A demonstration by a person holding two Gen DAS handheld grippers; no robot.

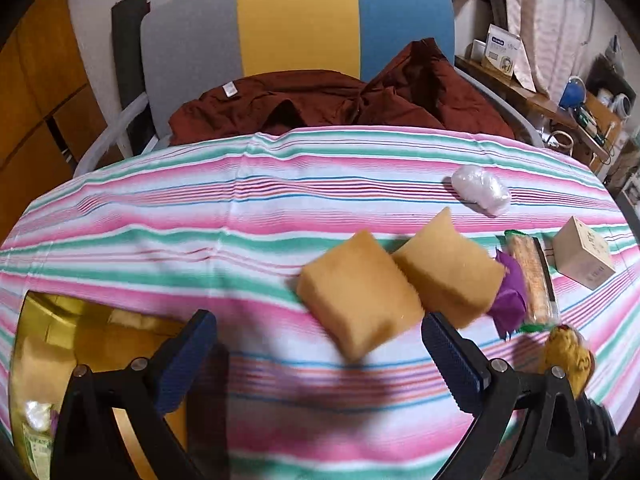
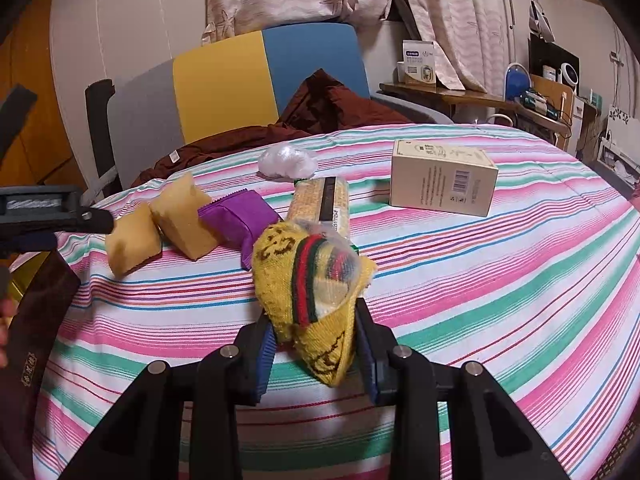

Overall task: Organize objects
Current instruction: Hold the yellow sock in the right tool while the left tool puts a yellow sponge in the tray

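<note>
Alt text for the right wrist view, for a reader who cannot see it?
The right gripper is shut on a yellow knitted bundle above a striped tablecloth; beyond lie two sponges, a purple packet and a beige box.

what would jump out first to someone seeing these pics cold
The yellow knitted cloth with its red and green band, pinched in the right gripper low over the striped tablecloth. Next, two tan sponges side by side ahead of the open left gripper.
</note>
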